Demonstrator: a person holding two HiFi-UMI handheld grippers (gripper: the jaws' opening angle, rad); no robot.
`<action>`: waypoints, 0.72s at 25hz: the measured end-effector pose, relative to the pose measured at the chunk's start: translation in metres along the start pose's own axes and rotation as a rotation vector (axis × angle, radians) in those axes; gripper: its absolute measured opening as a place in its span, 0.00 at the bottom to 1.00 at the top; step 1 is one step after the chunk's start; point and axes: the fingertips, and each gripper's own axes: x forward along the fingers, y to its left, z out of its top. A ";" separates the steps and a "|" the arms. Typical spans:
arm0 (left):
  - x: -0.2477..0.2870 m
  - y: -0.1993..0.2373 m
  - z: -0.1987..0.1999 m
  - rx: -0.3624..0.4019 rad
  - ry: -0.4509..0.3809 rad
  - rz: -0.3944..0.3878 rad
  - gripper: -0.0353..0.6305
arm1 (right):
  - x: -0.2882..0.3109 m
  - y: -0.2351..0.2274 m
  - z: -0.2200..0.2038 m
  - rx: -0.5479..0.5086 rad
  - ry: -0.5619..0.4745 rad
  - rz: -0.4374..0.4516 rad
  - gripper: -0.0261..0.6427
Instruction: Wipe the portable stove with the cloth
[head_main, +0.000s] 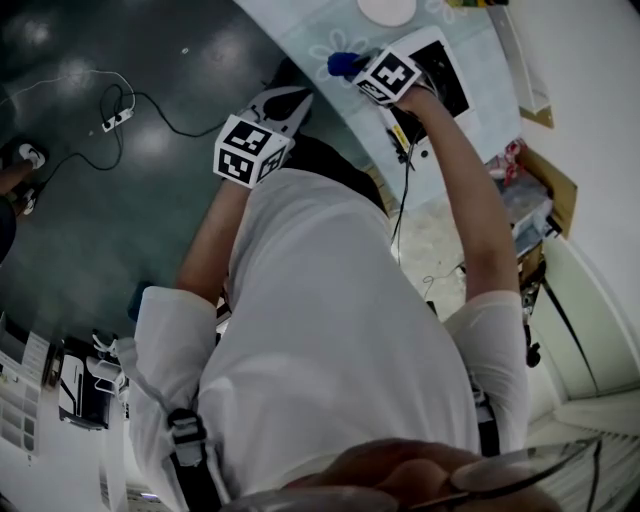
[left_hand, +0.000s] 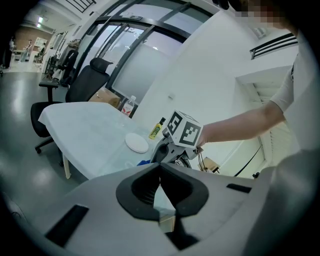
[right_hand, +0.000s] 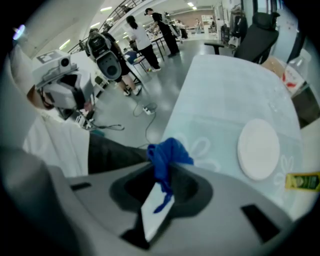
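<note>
In the head view the portable stove (head_main: 447, 70), white with a black middle, lies on the pale table (head_main: 320, 30). My right gripper (head_main: 352, 68) hovers at the stove's left edge, shut on a bunched blue cloth (head_main: 341, 64). In the right gripper view the cloth (right_hand: 167, 152) sticks up from between the jaws (right_hand: 159, 180). My left gripper (head_main: 288, 98) hangs off the table's near edge, over the dark floor. Its jaws (left_hand: 160, 167) meet with nothing in them. From there I see the right gripper (left_hand: 170, 150) and the cloth (left_hand: 144, 162).
A white plate (right_hand: 258, 148) and a small yellow bottle (right_hand: 302, 180) lie on the table beyond the cloth. A water bottle (left_hand: 128, 106) and black office chair (left_hand: 80, 82) stand further off. Cables and a power strip (head_main: 117, 120) cross the floor. Boxes (head_main: 545, 180) sit at the right.
</note>
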 end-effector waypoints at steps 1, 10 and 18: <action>-0.002 -0.001 0.000 0.005 -0.001 0.002 0.10 | 0.000 0.004 0.000 0.009 -0.011 0.007 0.19; -0.021 -0.010 0.004 0.064 0.009 0.010 0.10 | -0.017 0.038 0.005 0.177 -0.197 0.063 0.19; -0.025 -0.023 0.022 0.153 0.041 0.010 0.10 | -0.028 0.063 -0.035 0.325 -0.319 0.055 0.19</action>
